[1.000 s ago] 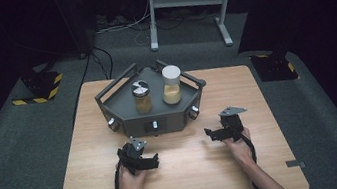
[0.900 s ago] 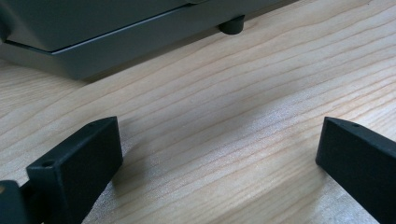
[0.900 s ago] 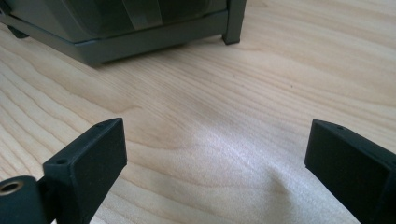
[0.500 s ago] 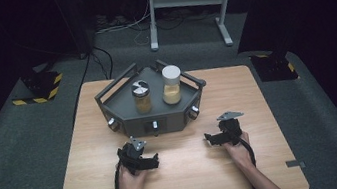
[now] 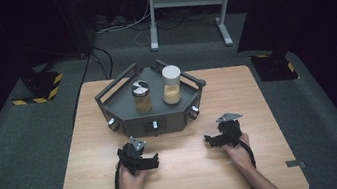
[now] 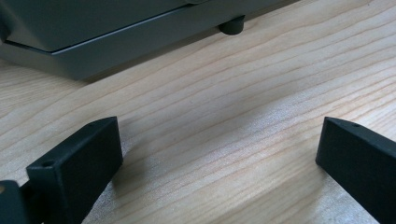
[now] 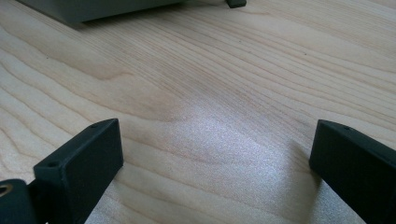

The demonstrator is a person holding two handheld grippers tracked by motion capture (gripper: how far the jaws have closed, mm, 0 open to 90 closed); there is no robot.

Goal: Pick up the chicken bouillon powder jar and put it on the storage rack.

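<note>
1. Since a second ago the right gripper (image 5: pixel 216 139) has dropped lower toward the person's edge of the wooden table (image 5: pixel 264 105), while the left gripper (image 5: pixel 147 159) has kept its place.
2. Both grippers rest low on the bare wood, each in one hand, well apart from each other and just in front of the dark grey tray (image 5: pixel 122 104).
3. From above, the tray holds two jars side by side: a jar with a black-and-white patterned lid (image 5: pixel 141 97) on the left and a taller jar with a plain white lid (image 5: pixel 172 84) on the right, both upright and filled with something tan.
4. Neither gripper view reaches the jars; they give only wood grain, the tray's lower wall (image 6: pixel 98 44) and a small round foot (image 6: pixel 232 25).
5. Those close views show what the high view cannot: each gripper's jaws stand wide apart with nothing between them.
</note>
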